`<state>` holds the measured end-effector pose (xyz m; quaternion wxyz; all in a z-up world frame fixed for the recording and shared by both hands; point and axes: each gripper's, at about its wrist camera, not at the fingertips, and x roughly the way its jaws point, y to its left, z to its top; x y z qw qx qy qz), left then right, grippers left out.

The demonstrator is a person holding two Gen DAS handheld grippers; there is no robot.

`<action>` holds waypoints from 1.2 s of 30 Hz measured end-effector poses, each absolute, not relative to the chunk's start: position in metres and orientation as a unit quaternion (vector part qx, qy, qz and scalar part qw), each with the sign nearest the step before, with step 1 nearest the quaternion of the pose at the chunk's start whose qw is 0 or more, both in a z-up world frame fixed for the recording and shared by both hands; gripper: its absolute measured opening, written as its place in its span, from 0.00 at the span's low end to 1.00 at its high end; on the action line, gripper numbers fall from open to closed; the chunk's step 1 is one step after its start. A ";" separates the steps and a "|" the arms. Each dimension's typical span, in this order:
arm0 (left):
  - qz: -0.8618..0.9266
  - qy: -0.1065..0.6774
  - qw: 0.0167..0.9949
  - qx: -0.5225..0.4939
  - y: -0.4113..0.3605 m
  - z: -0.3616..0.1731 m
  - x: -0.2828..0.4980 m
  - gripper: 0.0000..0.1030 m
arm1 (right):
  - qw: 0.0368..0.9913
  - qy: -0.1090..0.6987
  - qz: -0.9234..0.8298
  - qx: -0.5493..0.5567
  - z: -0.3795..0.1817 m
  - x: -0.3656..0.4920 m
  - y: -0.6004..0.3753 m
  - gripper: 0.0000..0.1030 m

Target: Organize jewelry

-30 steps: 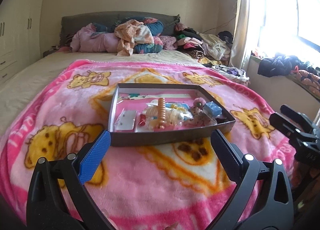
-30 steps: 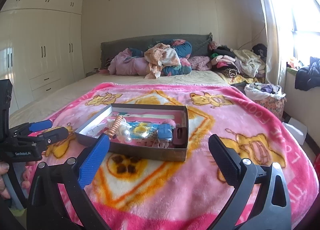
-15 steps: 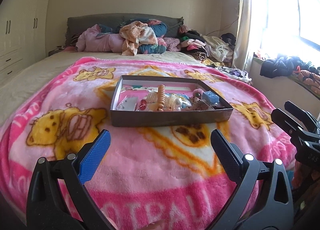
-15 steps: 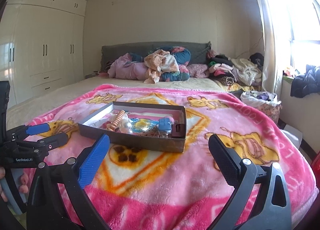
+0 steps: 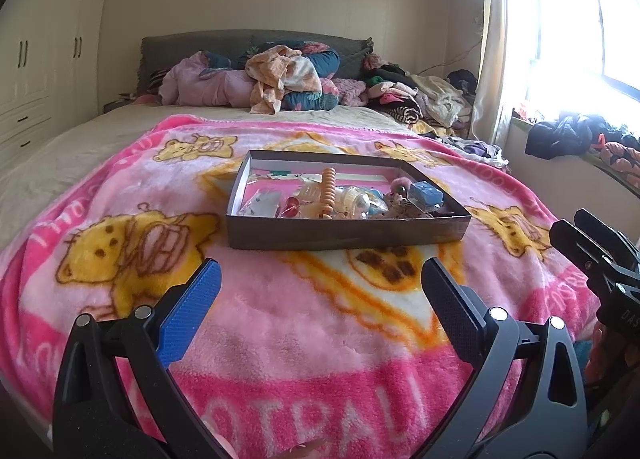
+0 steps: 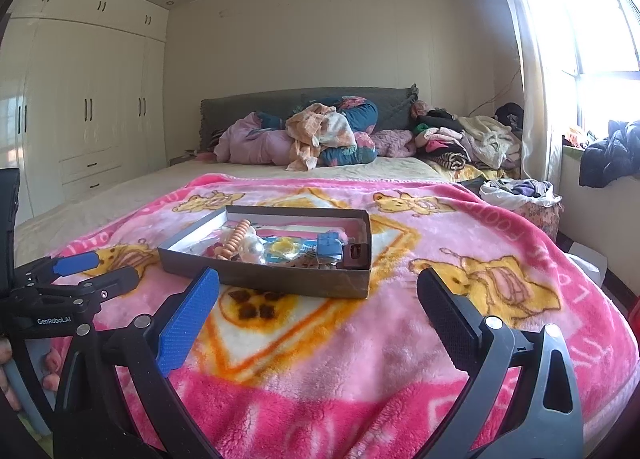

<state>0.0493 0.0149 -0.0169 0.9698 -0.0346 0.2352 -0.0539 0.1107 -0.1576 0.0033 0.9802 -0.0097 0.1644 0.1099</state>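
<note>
The left gripper hovers near the bed's foot edge, jaws wide apart and empty. The box of jewelry sits mid-blanket. The right gripper is equally spread, holding nothing. On soft bedding, a push could tip the box.

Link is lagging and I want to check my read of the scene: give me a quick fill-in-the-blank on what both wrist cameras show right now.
1. The grey box of jewelry rests on a ____ blanket with bear prints.
2. Both the left tongs and right tongs are ____.
3. The small blue cube lies ____ the box.

Missing words: pink; open; inside
</note>
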 end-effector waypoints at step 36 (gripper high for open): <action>-0.052 0.232 0.971 -0.034 0.018 -0.017 0.050 0.89 | 0.980 0.165 0.113 -0.012 0.003 0.111 -0.156 0.94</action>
